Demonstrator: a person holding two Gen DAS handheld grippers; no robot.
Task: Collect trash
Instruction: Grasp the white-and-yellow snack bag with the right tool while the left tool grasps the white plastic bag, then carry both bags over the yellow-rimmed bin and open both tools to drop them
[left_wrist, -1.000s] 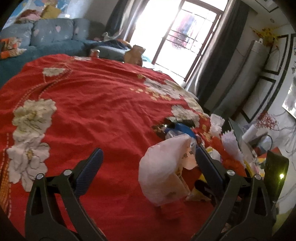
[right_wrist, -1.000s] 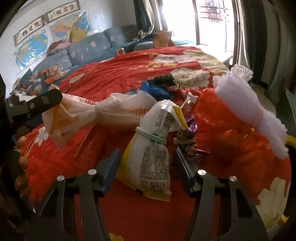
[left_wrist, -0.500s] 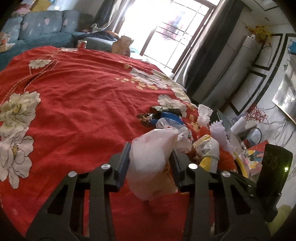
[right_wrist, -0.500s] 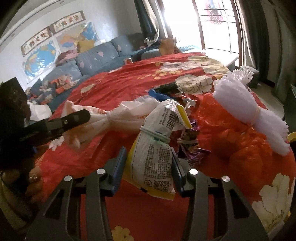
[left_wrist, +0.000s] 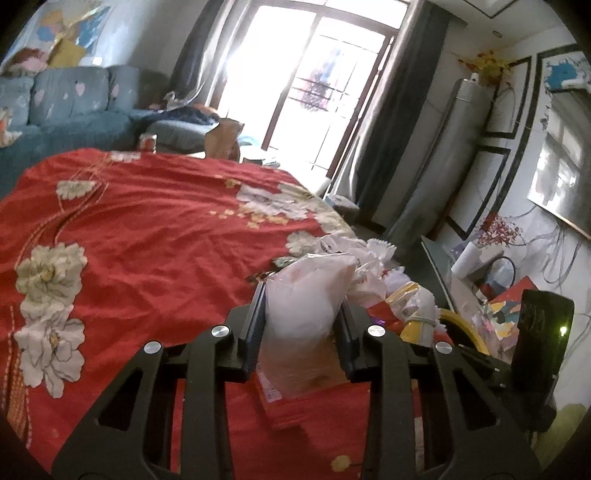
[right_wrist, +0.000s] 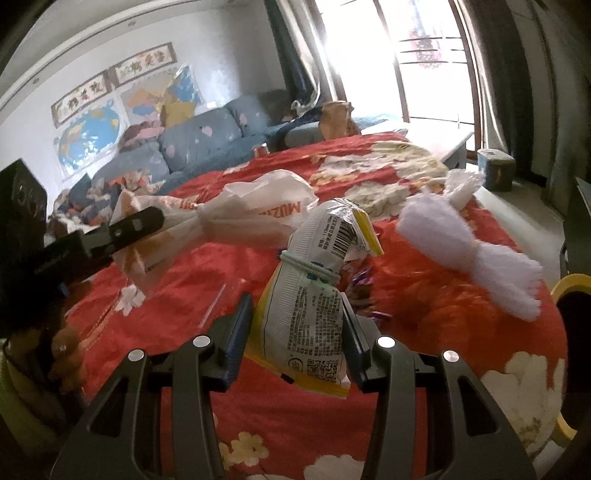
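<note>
Your left claw (left_wrist: 301, 325) is pinching the white bag (left_wrist: 306, 295) between both pads, its jaws having just been closing onto it, and is holding it over the red cloth (left_wrist: 147, 229). From the right wrist view that bag (right_wrist: 236, 218) is hanging knotted in the middle. Your right claw (right_wrist: 297, 332) is gripping the snack packet (right_wrist: 310, 306), banded at its neck, its jaws having just been narrowing on it. The white mesh bundle (right_wrist: 465, 254) is lying just beside, on the orange bag (right_wrist: 413, 291).
</note>
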